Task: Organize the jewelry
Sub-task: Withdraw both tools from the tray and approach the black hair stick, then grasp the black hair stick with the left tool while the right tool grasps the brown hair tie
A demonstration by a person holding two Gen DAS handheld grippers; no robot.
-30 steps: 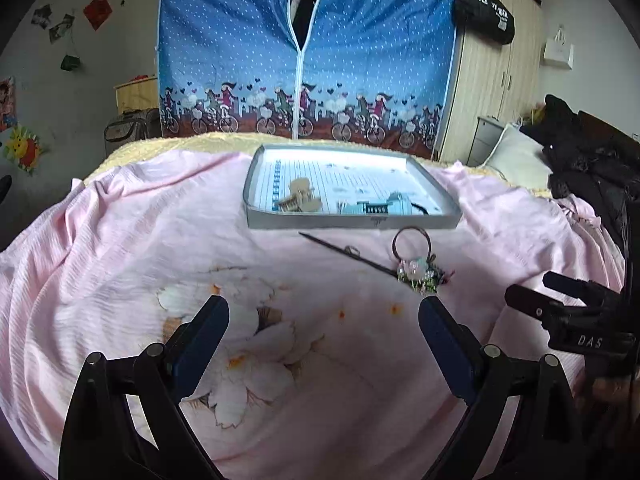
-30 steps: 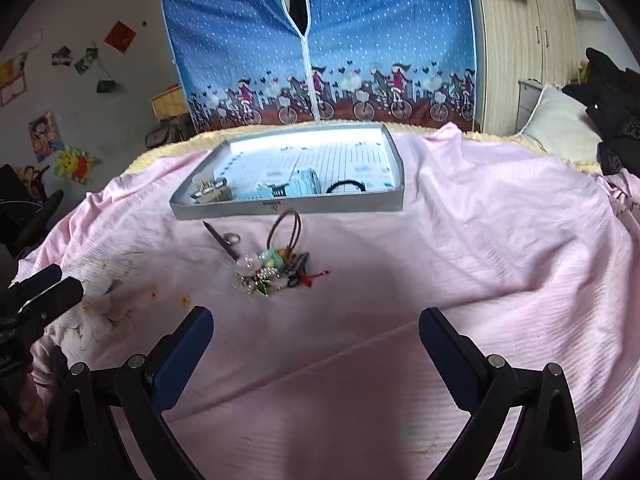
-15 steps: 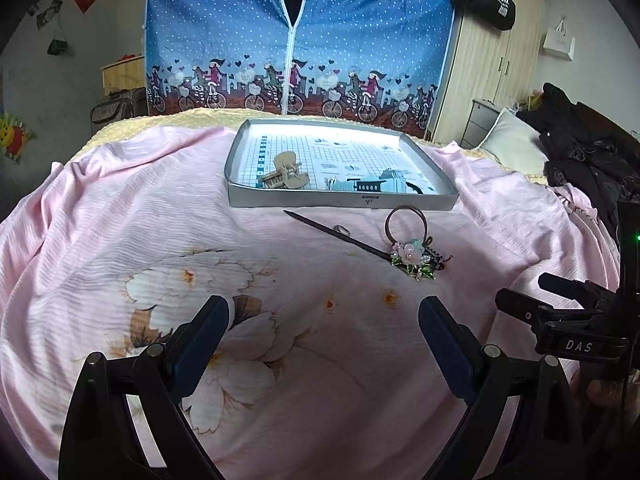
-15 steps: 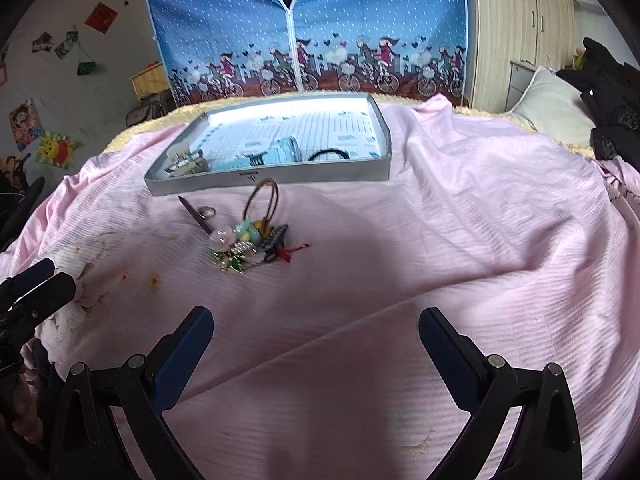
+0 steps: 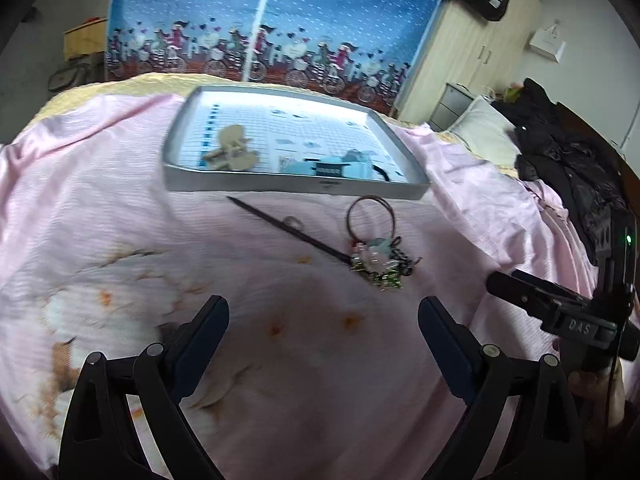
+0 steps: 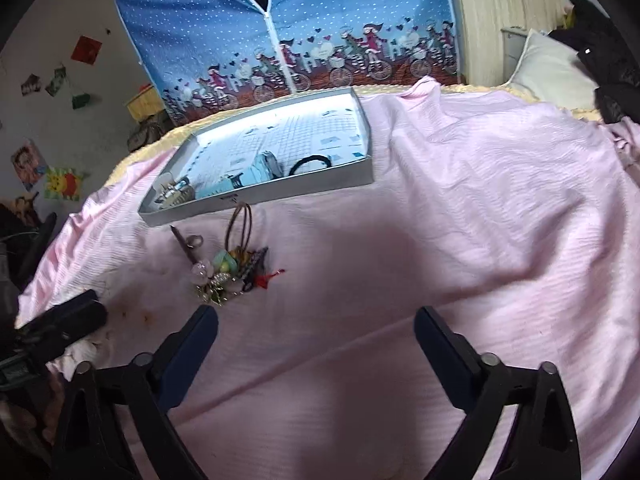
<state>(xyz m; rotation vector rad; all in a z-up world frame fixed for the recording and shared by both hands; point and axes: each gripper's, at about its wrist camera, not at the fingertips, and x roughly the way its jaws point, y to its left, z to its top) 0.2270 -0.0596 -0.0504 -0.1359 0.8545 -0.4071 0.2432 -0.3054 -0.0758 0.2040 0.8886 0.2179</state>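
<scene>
A: Left wrist view gives us the tan wooden piece inside the grey tray, plus the right gripper seen from the side at the frame's right edge. From that angle its spread can't be judged.

B: The right wrist view settles it. The right gripper is spread wide, nothing between the fingers, hovering over the pink bedspread. It also shows the black hair tie in the tray's near right corner, mostly hidden from the other camera.

A: The jewelry pile lies on the bedspread just in front of the tray's near wall, ahead of the left gripper and a little toward its right finger. The dark hair stick slants away from it toward the tray's near left side, with a brown loop at the tray wall.

B: For the right one, that pile lies ahead, just beyond its left finger.

A: The left gripper is released too, wide apart, touching nothing.
</scene>
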